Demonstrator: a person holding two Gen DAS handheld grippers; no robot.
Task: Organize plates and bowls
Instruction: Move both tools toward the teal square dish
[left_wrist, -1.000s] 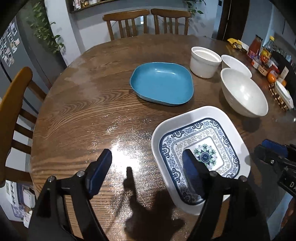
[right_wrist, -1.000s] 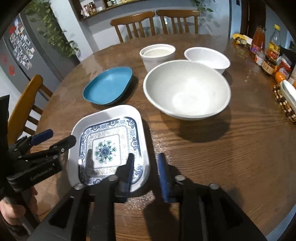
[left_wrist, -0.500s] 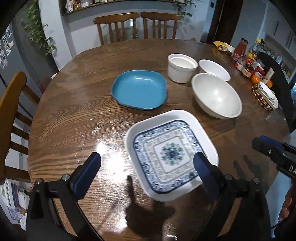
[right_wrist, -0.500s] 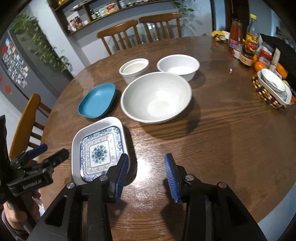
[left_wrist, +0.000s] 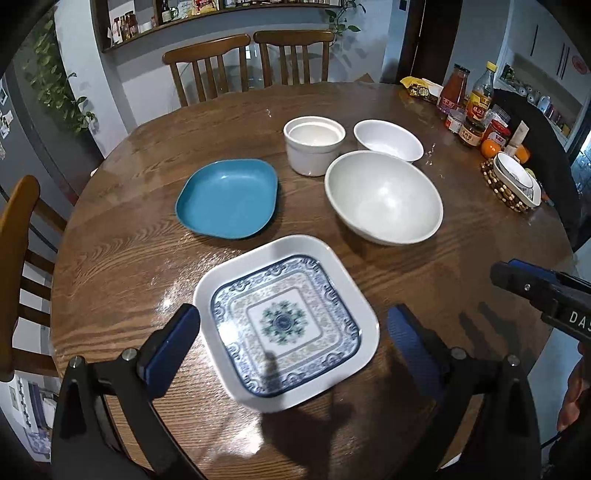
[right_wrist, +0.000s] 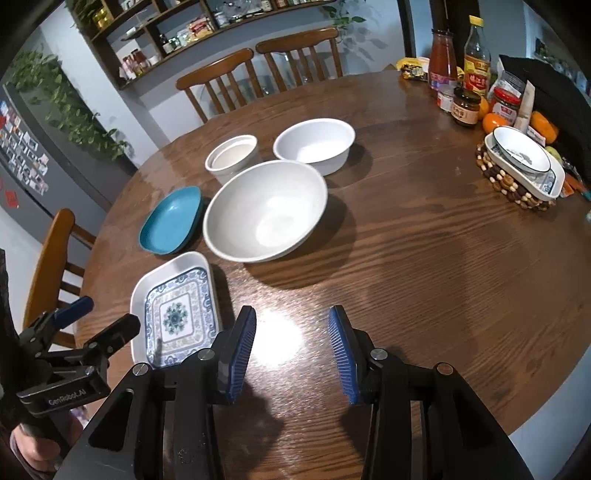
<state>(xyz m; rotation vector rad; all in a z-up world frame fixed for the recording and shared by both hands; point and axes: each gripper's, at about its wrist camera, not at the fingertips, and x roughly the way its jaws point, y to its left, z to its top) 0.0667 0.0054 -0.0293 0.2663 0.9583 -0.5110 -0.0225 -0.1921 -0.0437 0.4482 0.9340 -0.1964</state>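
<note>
On the round wooden table, with its strong grain and glossy sheen, five dishes sit in a loose cluster, and every one of them holds nothing. Nearest the person is the square white plate with rounded corners and a blue ornamental border around a central medallion; it lies flat on the wood. Just behind it to the left is the teal plate, a smooth, shallow, rounded-square dish. To the right of that stands the large white bowl, deep and round with a matte pale interior. Behind it are the straight-walled white ramekin, a cylindrical cup with a stepped rim, and the small white bowl, low and round; the two sit just beside each other. At the table's far right edge a shallow blue-rimmed dish rests inside a rectangular dish on a beaded trivet, near jars, bottles and oranges. The left gripper hovers above the patterned plate with its blue-padded jaws spread wide on either side, gripping nothing. The right gripper hangs over bare wood to the right of that plate, its ribbed blue pads apart and nothing between them.
</note>
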